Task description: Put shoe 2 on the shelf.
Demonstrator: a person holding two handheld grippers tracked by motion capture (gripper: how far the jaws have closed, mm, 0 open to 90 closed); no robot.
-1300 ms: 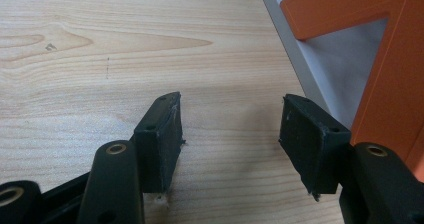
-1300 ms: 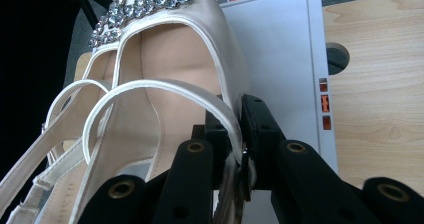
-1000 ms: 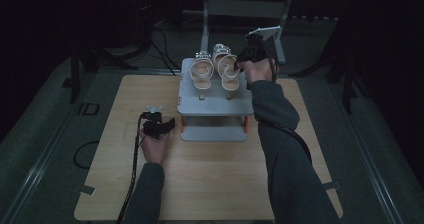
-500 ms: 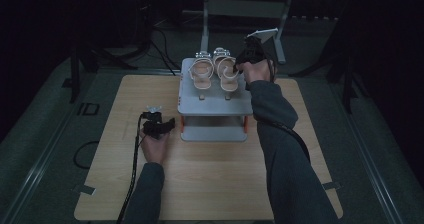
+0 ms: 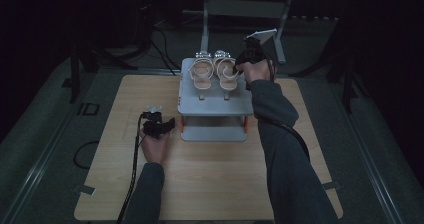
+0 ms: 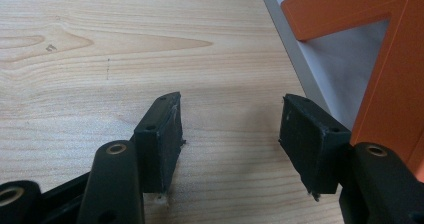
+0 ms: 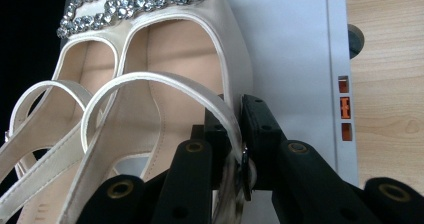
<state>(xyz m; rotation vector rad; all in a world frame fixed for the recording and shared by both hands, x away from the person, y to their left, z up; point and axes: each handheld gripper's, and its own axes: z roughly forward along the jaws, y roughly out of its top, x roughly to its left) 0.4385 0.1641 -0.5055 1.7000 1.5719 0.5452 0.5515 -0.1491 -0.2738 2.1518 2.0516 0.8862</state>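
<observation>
High view: two cream sandals (image 5: 214, 74) sit atop the grey rack (image 5: 215, 106); right gripper (image 5: 239, 65) at the right sandal's strap, left gripper (image 5: 170, 125) low beside the rack. Left gripper view: jaws apart over bare wooden table (image 6: 100, 49) (orange rack leg (image 6: 390, 84) close by). Right gripper view: jaws pinched on the sandal strap (image 7: 165, 84)

Dim room, nearly black across the upper part of the frame. Pale wooden tabletop (image 5: 210, 184) at centre, resting on a grey-green floor (image 5: 45, 134). Grey metal stand (image 5: 245, 6) at upper centre, with a slanted leg to its right. Dark poles (image 5: 75, 59) at left and right edges. Black cables (image 5: 165, 39) trailing across the floor at upper left.
</observation>
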